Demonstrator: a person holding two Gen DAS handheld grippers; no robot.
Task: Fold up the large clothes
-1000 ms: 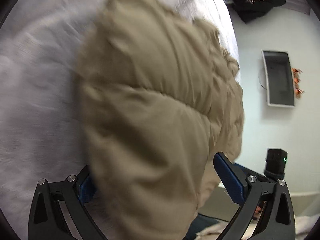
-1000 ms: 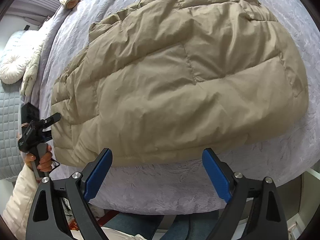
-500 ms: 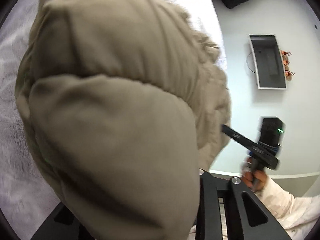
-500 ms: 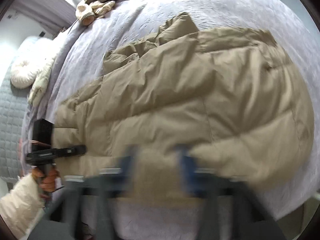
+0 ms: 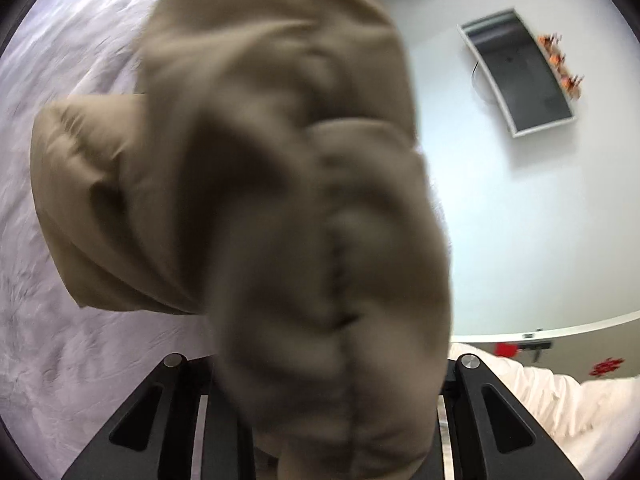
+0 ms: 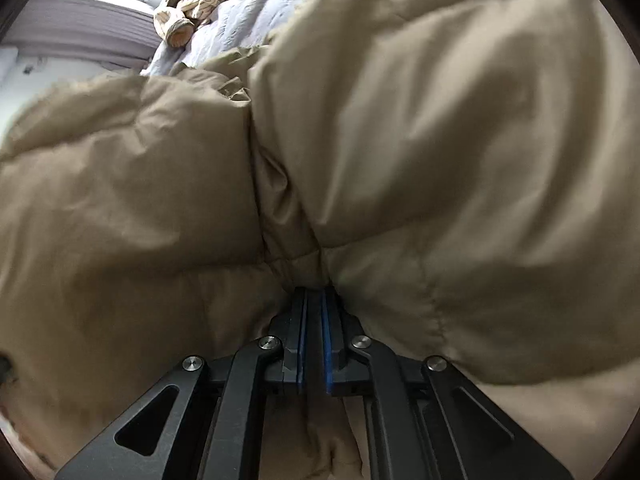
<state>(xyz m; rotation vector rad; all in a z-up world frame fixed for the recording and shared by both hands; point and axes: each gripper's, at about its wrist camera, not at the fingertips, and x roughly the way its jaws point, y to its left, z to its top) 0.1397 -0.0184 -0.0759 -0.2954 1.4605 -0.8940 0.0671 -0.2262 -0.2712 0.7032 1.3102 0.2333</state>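
A tan puffer jacket point(image 6: 420, 152) lies on a bed with a pale lilac cover point(image 5: 60, 320). My right gripper point(image 6: 314, 296) is shut on a fold of the jacket's near hem, and the fabric bulges up on both sides of the blue pads point(image 6: 328, 344). In the left wrist view the jacket point(image 5: 280, 200) hangs blurred right in front of the camera and hides the fingertips of my left gripper point(image 5: 332, 420). Its black arms stand close together under the fabric, shut on the jacket's edge, which is lifted off the bed.
Rolled beige clothes point(image 6: 188, 4) lie at the far end of the bed. A white wall with a framed dark panel point(image 5: 520, 76) is to the right. The person's white sleeve point(image 5: 560, 408) shows at lower right.
Both grippers went from open near the jacket's edge to shut on it. The jacket's edge has been lifted off the bed and now fills both views.
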